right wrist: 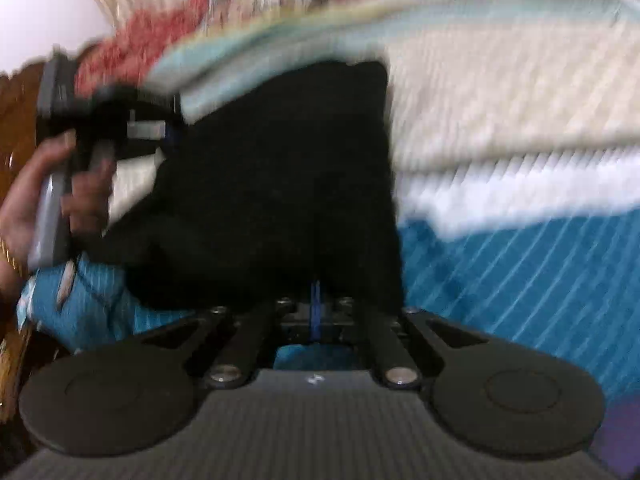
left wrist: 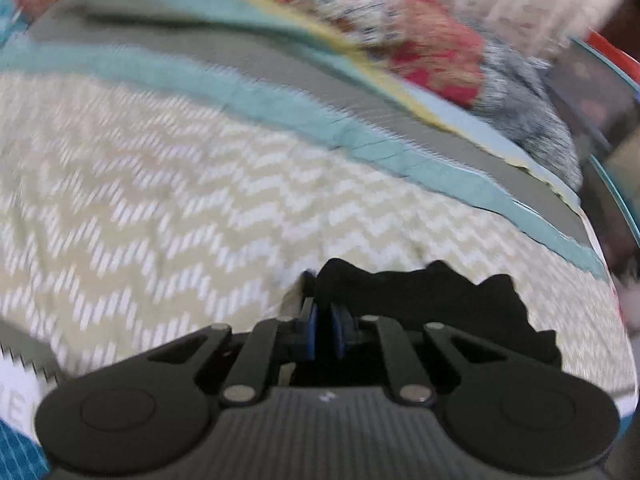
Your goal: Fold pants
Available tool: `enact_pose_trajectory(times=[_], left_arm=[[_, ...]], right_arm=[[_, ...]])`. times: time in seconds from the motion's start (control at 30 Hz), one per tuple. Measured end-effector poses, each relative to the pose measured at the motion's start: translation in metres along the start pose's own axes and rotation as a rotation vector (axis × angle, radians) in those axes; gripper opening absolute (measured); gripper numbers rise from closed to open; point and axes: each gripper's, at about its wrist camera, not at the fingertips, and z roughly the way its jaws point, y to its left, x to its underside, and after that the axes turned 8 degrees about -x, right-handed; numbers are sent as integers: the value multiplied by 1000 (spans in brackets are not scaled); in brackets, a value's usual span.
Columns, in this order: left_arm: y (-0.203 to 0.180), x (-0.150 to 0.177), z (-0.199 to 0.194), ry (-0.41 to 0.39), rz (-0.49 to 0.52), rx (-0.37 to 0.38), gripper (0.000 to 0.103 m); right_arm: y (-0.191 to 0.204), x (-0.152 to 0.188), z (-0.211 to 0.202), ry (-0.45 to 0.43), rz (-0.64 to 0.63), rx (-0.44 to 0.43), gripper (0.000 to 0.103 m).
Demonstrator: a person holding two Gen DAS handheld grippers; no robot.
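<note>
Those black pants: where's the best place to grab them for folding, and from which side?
Judging by how they hang, along one edge, pinched thin between the pads. Both grippers do so: the left gripper nips a bunched edge of the black pants, coming flat over the bedspread. The right gripper clamps the opposite edge from below, cloth stretched between them.

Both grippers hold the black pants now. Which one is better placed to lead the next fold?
Probably the right gripper: most of the black pants hangs from it, while the left gripper pinches only a bunched edge. Blur makes this uncertain.
</note>
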Motion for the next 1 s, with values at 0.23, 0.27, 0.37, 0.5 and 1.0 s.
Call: enact_pose_trajectory(times=[0.23,0.27,0.37,0.5,1.0], left_arm=[[33,-5,-54,-104,-166,73,35],[33,-6,-62,-116,-184,111,33],[10,8,-84,-143,-65,233,33],[-48,45,-81,-99,224,339,34],[-68,95,-47,30,360,324,28]], right_arm=[[0,-28,-78,-158,-94,-100,7],[-5,-40,-87,-196,-87,-99,7],[-15,-87,-91,-278,-89,-77,8],[-8,-141,-55,-262,-179,-53,39],[-6,-167,22,-103,-170,-44,8]])
